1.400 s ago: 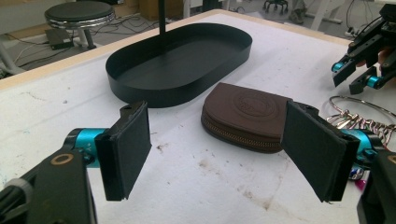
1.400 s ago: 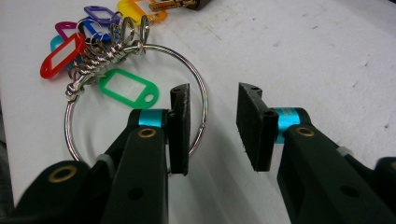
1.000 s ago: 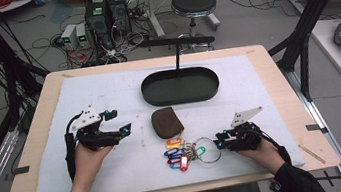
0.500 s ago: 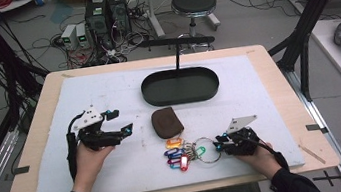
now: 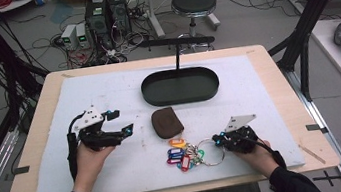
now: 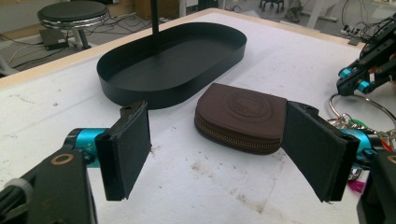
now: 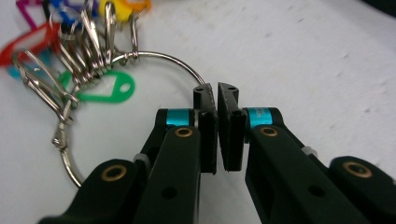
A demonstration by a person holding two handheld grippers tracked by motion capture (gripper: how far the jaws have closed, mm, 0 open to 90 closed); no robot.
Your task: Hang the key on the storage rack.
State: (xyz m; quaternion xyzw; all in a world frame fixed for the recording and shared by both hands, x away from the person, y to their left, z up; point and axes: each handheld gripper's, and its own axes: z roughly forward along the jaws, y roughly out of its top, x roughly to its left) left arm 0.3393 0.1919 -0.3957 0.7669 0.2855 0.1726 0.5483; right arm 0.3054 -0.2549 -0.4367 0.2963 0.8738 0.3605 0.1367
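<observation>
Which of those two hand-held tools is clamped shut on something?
The right tool, shut on the big key ring; the left tool is wide open.

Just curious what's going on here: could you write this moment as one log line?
left claw: open, facing pouch | right claw: shut on key ring | tray: empty

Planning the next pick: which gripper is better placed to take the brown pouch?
Left, likely. The left gripper is open with the brown pouch right ahead between its jaws. The right gripper is shut on the key ring, so it is busy.
</observation>
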